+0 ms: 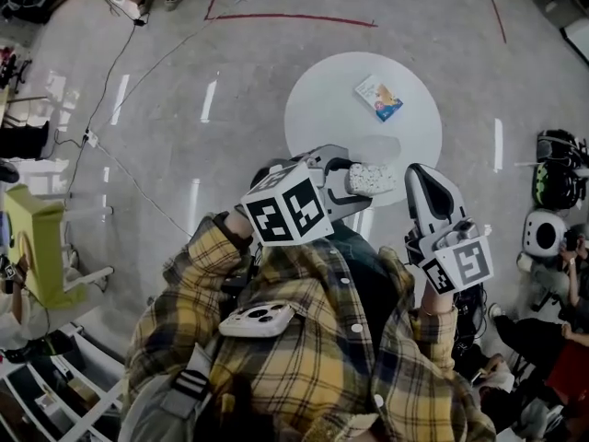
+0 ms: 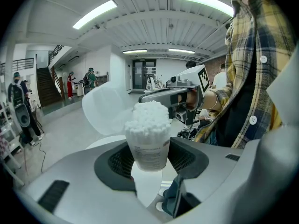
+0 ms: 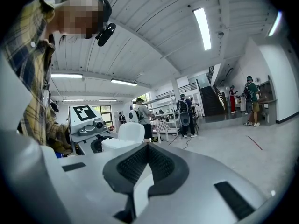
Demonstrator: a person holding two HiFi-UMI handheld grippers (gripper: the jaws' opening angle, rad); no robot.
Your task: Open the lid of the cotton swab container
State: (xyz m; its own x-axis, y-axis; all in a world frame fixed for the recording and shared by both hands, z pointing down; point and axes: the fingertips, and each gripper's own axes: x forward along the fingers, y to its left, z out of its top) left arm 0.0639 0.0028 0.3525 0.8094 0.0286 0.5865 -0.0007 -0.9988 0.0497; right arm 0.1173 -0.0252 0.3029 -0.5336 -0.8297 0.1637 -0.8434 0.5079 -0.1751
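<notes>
Left tool [image 2: 149, 161] grips the container [image 2: 148, 146] steady, its lid [image 2: 106, 108] flipped open; right tool [image 3: 148, 153], clenched empty, stands apart, seemingly finished.

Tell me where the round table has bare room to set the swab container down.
The round table is bare across its left half and centre, from the left rim to the printed packet at upper right. The near edge is crowded: the cotton swab container hangs over it.

The container [image 2: 148, 153] is smooth clear plastic, its lid [image 2: 105, 108] frosted, the swabs [image 2: 147, 118] fluffy cotton.
</notes>
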